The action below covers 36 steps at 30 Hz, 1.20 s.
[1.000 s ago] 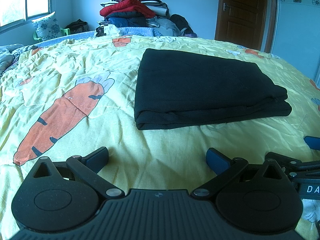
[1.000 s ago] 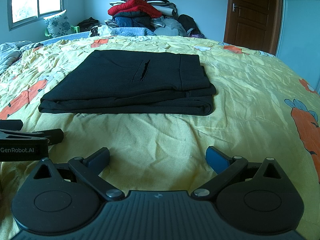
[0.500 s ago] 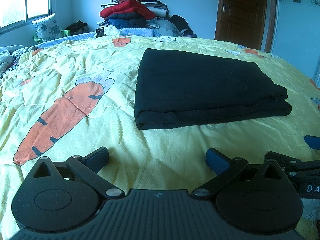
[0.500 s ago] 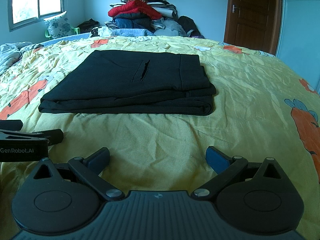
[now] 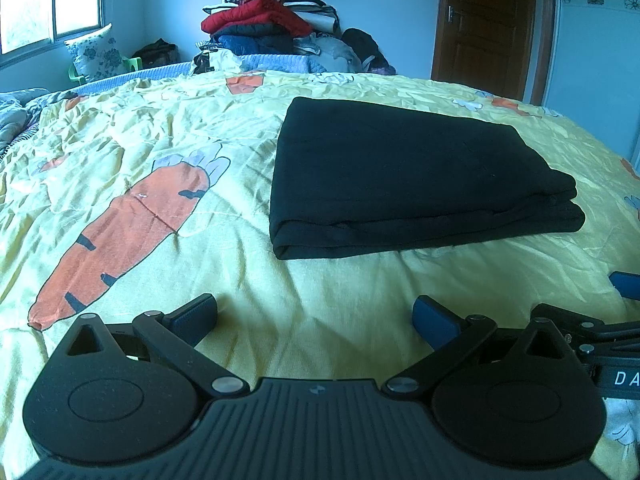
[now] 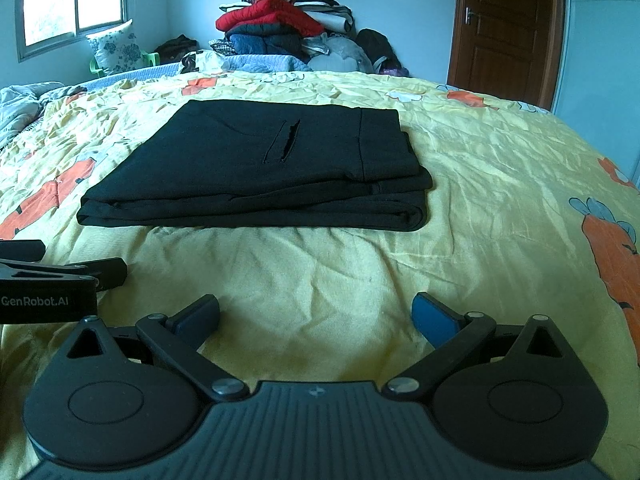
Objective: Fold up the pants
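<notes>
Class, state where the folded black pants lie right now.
The pants lie flat on the yellow bedspread, ahead of both open grippers, untouched; in the left wrist view they sit right of the big carrot print.

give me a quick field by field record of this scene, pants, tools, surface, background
pants: black pants folded into a flat stack, pocket slit facing up
left tool: left tool open, holding nothing, short of the pants
right tool: right tool open, holding nothing, short of the pants
surface: yellow carrot-print bedspread, wrinkled
background: clothes pile, wooden door, window
</notes>
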{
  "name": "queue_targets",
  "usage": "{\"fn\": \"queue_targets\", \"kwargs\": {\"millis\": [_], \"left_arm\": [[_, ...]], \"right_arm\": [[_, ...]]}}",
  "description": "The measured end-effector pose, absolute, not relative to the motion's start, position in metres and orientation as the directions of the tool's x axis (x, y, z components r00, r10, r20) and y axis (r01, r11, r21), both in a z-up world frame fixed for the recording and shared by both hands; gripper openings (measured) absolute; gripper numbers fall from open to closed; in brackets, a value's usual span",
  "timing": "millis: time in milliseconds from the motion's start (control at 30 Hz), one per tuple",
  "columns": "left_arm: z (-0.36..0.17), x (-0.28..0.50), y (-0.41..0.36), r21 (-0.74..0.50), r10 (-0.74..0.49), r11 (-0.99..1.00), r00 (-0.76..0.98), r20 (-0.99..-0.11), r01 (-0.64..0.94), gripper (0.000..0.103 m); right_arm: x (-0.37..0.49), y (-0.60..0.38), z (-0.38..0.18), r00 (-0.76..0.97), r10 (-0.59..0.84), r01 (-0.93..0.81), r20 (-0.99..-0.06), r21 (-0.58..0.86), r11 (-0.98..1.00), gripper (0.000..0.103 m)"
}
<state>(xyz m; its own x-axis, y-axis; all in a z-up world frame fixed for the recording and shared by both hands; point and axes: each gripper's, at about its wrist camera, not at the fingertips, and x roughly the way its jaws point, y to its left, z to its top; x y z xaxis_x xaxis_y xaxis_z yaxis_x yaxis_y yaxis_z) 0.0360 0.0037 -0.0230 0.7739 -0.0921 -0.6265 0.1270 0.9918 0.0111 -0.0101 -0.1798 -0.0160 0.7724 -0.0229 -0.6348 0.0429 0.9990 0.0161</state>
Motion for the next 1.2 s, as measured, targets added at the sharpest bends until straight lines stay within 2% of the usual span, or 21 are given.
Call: {"fn": "queue_targets", "kwargs": {"millis": [733, 800, 867, 933, 1067, 1200], "left_arm": [[-0.022, 0.036, 0.005, 0.011, -0.089, 0.992, 0.776, -0.624, 0.122, 0.103], [-0.020, 0.033, 0.007, 0.016, -0.062, 0.996, 0.790, -0.610, 0.090, 0.103], [-0.015, 0.026, 0.015, 0.025, 0.018, 1.000, 0.825, -0.564, -0.005, 0.101], [-0.011, 0.023, 0.026, -0.015, 0.050, 0.997, 0.841, -0.538, -0.069, 0.102], [-0.012, 0.029, 0.047, -0.117, 0.053, 0.982, 0.817, -0.574, -0.147, 0.101], [-0.011, 0.032, 0.053, -0.120, 0.075, 0.976, 0.802, -0.593, -0.180, 0.101]], "right_arm": [[-0.010, -0.180, -0.016, 0.772, -0.023, 0.042, -0.635, 0.015, 0.999, 0.103], [-0.010, -0.180, -0.016, 0.772, -0.023, 0.042, -0.635, 0.016, 0.999, 0.103], [-0.010, -0.180, -0.016, 0.772, -0.023, 0.042, -0.635, 0.016, 0.999, 0.103], [-0.010, -0.180, -0.016, 0.772, -0.023, 0.042, -0.635, 0.016, 0.999, 0.103], [-0.010, -0.180, -0.016, 0.772, -0.023, 0.042, -0.635, 0.016, 0.999, 0.103], [-0.010, -0.180, -0.016, 0.772, -0.023, 0.042, -0.635, 0.016, 0.999, 0.103]]}}
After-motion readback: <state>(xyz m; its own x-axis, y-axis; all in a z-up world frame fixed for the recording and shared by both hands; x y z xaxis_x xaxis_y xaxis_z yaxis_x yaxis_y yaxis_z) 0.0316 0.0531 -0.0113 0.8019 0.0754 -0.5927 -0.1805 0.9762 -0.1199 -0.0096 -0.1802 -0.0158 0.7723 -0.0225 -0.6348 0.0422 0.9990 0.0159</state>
